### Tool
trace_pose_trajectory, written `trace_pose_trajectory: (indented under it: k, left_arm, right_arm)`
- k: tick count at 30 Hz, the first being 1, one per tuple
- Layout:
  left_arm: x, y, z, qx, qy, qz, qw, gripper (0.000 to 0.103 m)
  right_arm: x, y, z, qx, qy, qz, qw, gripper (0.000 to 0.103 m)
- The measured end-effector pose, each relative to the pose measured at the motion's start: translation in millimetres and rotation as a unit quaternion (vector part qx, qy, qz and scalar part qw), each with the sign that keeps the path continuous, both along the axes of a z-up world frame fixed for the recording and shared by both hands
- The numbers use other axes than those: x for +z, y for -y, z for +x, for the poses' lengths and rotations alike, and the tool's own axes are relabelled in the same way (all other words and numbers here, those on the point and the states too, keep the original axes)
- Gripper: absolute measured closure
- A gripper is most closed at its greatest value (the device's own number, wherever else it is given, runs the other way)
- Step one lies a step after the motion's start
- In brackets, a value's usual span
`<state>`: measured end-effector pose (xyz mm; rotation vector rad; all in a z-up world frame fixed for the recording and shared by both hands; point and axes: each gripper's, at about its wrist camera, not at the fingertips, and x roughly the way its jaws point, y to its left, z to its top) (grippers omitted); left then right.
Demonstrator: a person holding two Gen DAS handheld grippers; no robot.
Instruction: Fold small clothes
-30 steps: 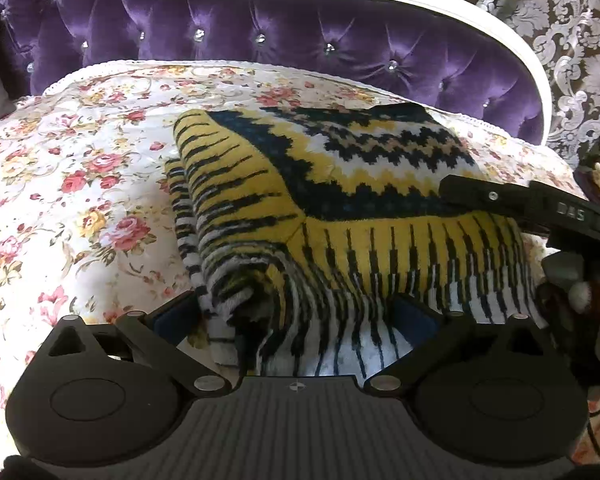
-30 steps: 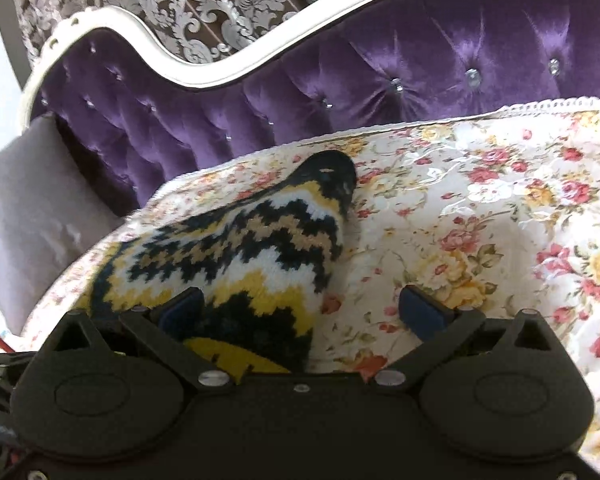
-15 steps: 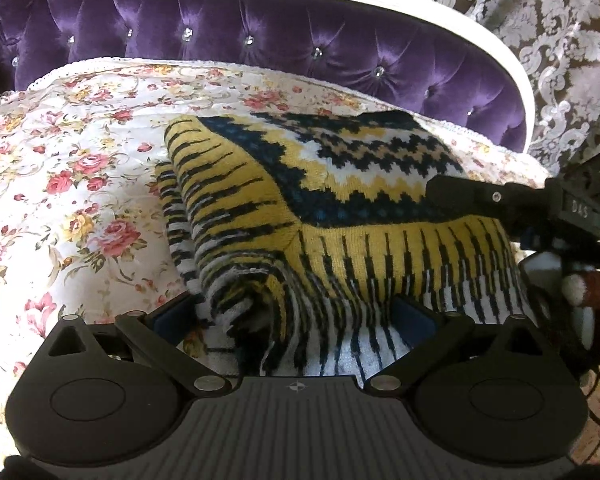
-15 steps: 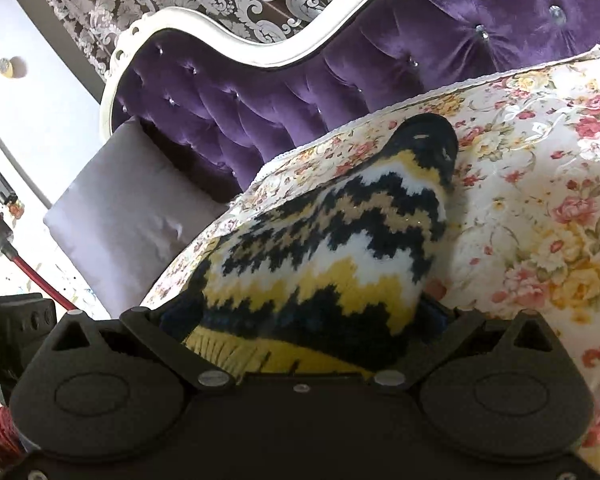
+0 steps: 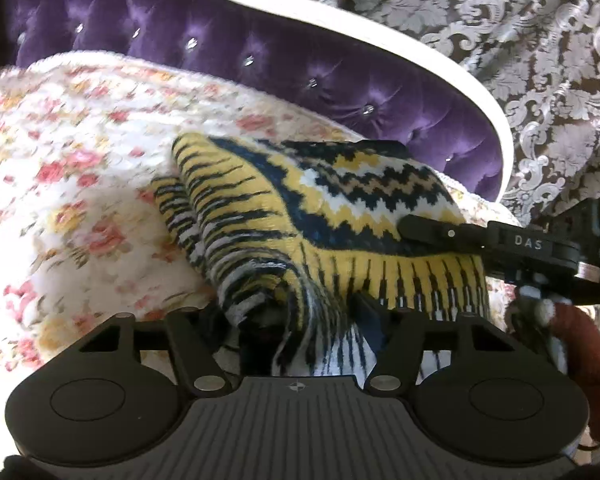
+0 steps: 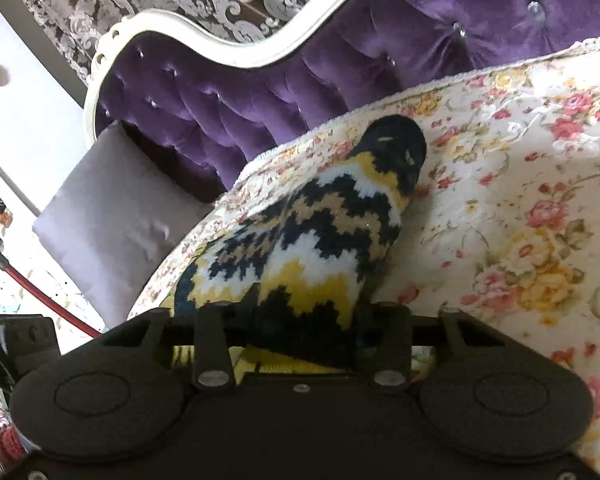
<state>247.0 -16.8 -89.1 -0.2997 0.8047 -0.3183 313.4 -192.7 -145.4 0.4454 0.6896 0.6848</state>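
Left gripper at 6 o'clock in its view: jaws closing about the bunched near hem of the sweater, which lies on the floral bedspread before the purple headboard. At 3 o'clock there, the right gripper reaches onto the knit. Right gripper, own view: jaws closing with the sweater's edge between them.
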Motion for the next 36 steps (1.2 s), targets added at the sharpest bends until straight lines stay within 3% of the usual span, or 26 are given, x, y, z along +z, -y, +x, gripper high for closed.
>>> trace_pose_trajectory:
  k: [4,12,14,17,19,20,25,29,32,36]
  left_arm:
    - [-3,34,9,-0.024,-0.001,-0.012,0.9996,0.044]
    - [-2,35,6,-0.089,0.008,-0.008,0.996,0.044]
    - [-6,42,4,-0.097,-0.001,0.01,0.9952,0.043]
    - [-15,49,2,-0.096,-0.009,0.032,0.9948,0.04]
    - [-17,41,-5,-0.094,-0.002,0.031,0.9951,0.039]
    - [-16,37,-9,-0.093,-0.001,0.037,0.995,0.039]
    - [3,26,-21,-0.068,0.005,0.07,0.9952,0.034]
    - [39,36,-20,-0.044,0.073,0.11,0.9902,0.03]
    - [49,60,-1,-0.037,0.099,0.149,0.9831,0.03]
    - [32,84,28,-0.031,0.079,0.196,0.9769,0.03]
  right_arm:
    - [17,16,-9,-0.021,0.015,-0.006,1.0,0.054]
    - [35,96,-15,-0.086,0.02,-0.057,0.994,0.054]
    - [34,111,-16,-0.099,0.013,-0.064,0.993,0.053]
    - [23,126,-13,-0.132,-0.016,-0.098,0.986,0.042]
    - [16,131,-15,-0.158,-0.024,-0.119,0.98,0.021]
    - [14,134,-17,-0.164,-0.024,-0.113,0.98,0.018]
    - [19,149,-33,-0.198,-0.017,-0.096,0.975,0.014]
    - [39,157,-47,-0.24,0.035,-0.104,0.965,0.007]
    - [51,149,-40,-0.263,0.062,-0.153,0.951,0.007]
    - [51,132,-22,-0.261,0.069,-0.205,0.941,0.007]
